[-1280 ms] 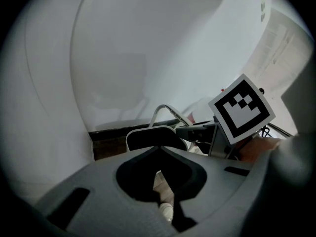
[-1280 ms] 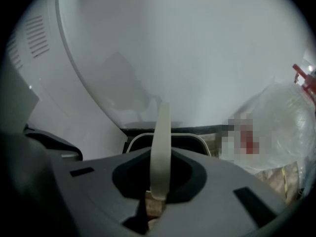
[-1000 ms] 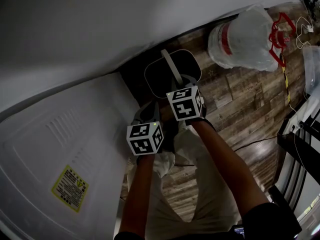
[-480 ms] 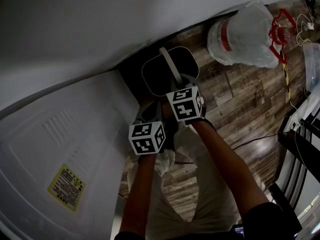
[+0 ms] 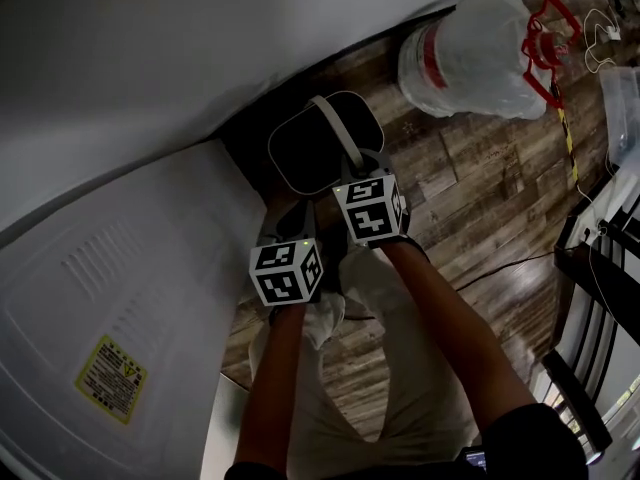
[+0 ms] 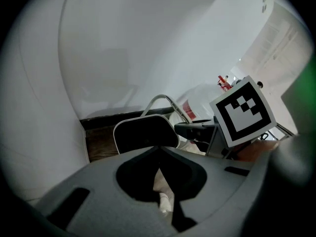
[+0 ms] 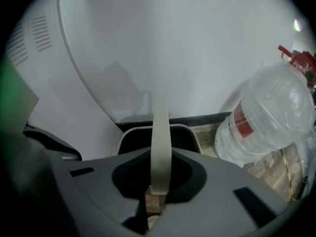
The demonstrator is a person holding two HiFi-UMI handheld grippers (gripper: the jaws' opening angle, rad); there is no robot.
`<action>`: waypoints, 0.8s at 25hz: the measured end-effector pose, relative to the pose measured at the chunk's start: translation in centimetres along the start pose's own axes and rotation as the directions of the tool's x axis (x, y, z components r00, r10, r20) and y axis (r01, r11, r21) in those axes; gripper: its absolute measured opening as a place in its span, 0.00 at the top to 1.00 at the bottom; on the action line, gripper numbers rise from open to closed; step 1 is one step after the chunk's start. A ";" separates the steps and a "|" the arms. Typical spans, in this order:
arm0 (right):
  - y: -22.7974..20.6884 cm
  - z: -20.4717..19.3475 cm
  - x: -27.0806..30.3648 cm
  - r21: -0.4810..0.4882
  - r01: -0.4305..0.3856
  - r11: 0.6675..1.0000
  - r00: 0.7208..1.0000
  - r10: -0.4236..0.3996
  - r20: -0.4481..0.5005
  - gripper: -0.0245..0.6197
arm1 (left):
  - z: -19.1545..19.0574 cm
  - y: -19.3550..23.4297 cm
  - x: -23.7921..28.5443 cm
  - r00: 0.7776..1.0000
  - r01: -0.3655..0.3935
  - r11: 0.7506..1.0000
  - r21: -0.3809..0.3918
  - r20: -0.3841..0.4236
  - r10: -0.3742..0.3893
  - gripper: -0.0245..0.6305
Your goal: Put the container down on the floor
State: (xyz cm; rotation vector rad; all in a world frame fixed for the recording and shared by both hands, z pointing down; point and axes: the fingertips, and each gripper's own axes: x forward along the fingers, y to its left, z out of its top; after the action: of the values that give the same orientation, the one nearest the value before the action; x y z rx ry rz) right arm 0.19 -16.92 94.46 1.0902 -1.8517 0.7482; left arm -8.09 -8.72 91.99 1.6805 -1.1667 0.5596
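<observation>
Head view is showing the container (image 5: 300, 153), a dark bin with a pale rim, lying over the wood floor (image 5: 470, 188) in the corner where the wall (image 5: 200, 38) is meeting a white appliance (image 5: 120, 268); whether its base is touching the boards cannot be told. The right gripper (image 5: 352, 165) is reaching down just beside the container and pinching its pale handle (image 5: 335, 128). The left gripper (image 5: 284, 218) is hanging near the container, on the appliance side, and is touching nothing there. A clear bottle (image 5: 470, 53) with a red band is lying well apart from the container, along the wall. Left gripper view is showing that gripper (image 6: 158, 152) with its jaw tips pressed together; the container (image 6: 145, 135) is sitting just beyond them, with its handle (image 6: 160, 100) arching up to the other gripper. Right gripper view is showing the right gripper (image 7: 157, 194) clamping the handle (image 7: 160, 142), which is running straight up from the container (image 7: 132, 138) into the closed jaws; the bottle (image 7: 269, 117) is lying beside the container, apart from it.
</observation>
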 end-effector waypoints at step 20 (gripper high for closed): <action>-5.6 -3.8 0.6 0.136 0.020 0.990 1.000 -0.019 -0.002 0.91 | -1.3 -4.5 4.6 0.994 0.072 0.996 0.051 -0.089 -0.068 0.94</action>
State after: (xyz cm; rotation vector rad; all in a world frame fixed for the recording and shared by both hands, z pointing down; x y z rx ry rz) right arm 6.44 -16.61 97.14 1.1926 -1.8081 0.8742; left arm -1.86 -9.27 94.11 1.7193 -1.0344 0.6193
